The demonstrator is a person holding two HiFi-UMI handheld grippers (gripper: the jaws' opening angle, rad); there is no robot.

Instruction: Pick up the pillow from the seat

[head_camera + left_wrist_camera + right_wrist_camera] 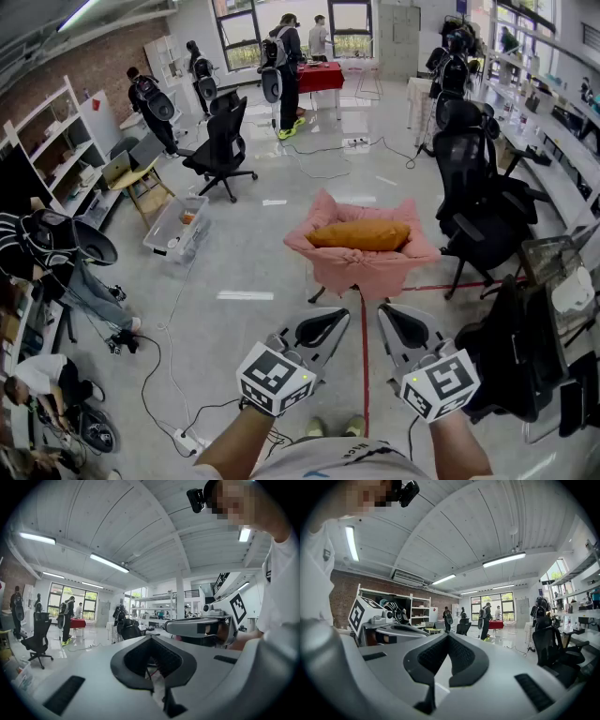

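Observation:
An orange-yellow pillow [359, 235] lies across a seat draped in pink cloth [361, 272], in the middle of the head view. Both grippers are held side by side over the floor, nearer to me than the seat and well short of it. The left gripper [328, 323] is shut and holds nothing; the right gripper [398, 323] is shut and holds nothing too. In the left gripper view the jaws [152, 639] meet at a point, with the right gripper [201, 626] beside them. In the right gripper view the jaws [447, 637] are also together. Neither gripper view shows the pillow.
Black office chairs stand right of the seat [478, 202], close at my right [525, 347] and at the back left [220, 145]. A clear plastic bin [176, 225] sits on the floor at left. Cables [164, 375] and a red floor line [365, 366] run near my feet. People stand near a red table [321, 75].

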